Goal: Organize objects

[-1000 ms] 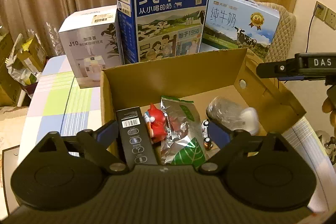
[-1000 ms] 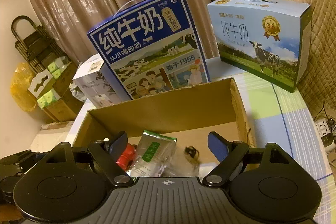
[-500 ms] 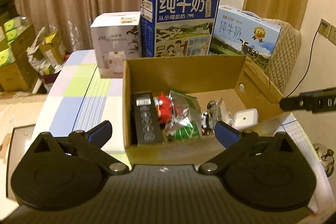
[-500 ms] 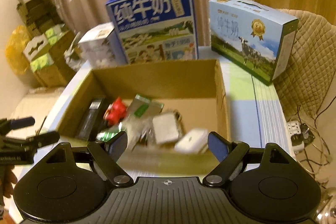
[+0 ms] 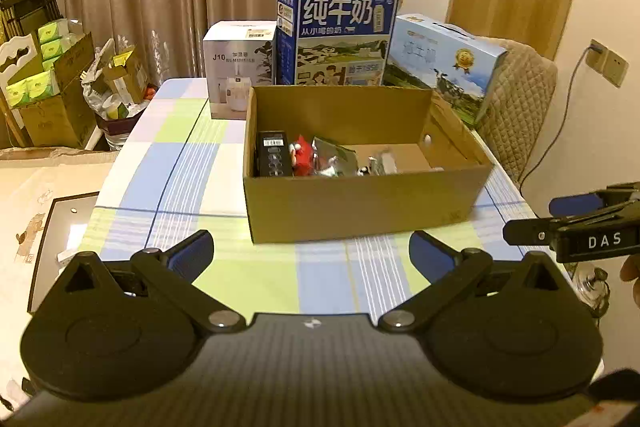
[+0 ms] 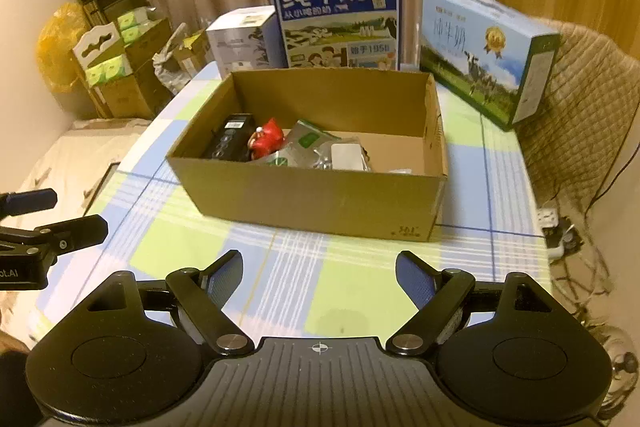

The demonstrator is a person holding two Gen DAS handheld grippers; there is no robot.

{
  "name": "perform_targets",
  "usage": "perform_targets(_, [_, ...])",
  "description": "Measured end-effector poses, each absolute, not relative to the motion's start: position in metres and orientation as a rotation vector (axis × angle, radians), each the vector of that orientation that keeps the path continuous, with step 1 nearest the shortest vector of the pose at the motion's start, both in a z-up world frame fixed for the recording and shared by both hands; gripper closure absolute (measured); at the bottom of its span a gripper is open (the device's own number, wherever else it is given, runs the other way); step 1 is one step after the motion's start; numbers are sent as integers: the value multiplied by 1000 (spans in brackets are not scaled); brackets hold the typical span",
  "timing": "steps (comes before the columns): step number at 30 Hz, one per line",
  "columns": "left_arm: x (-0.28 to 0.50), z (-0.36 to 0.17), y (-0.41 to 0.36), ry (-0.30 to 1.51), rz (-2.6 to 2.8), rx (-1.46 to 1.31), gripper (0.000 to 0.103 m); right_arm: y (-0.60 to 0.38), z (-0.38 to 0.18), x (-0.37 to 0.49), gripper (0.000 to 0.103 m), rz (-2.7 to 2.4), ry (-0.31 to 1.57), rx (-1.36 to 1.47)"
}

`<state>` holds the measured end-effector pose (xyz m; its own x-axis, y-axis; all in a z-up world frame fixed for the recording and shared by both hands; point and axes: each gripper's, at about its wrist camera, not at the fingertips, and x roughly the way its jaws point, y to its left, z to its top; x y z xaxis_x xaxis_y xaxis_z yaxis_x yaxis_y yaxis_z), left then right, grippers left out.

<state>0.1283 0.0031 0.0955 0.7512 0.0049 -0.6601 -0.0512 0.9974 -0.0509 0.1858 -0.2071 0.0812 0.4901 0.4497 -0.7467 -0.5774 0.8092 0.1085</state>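
A: Brown cardboard, open on top: the box (image 5: 368,203) stands on the checked tablecloth (image 5: 180,163), near the middle of the table. Its long axis runs left to right across both views, one long wall facing the cameras.

B: And inside?

A: At the left end a black pack (image 6: 230,141) lies with its length pointing away toward the far wall. Just beside it is a red toy (image 6: 268,141), then a silver foil bag (image 6: 310,147) with green print, then a white block (image 6: 346,155). The right end shows bare floor.

B: The tools?

A: The left gripper (image 5: 310,251) and the right gripper (image 6: 319,267) both hover in front of the box, apart from it, jaws spread wide, nothing between them.

B: Behind the box?

A: A white carton (image 5: 240,75), a tall blue milk case (image 5: 340,35) and a pale blue milk case (image 6: 488,55).
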Motion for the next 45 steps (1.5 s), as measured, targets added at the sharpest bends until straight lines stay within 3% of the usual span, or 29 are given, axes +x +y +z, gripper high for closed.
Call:
perform_targets(16, [60, 89, -8, 738, 63, -73, 1, -245, 84, 111, 22, 602, 823, -80])
perform_targets(45, [62, 83, -18, 749, 51, -81, 1, -244, 83, 107, 22, 609, 820, -92])
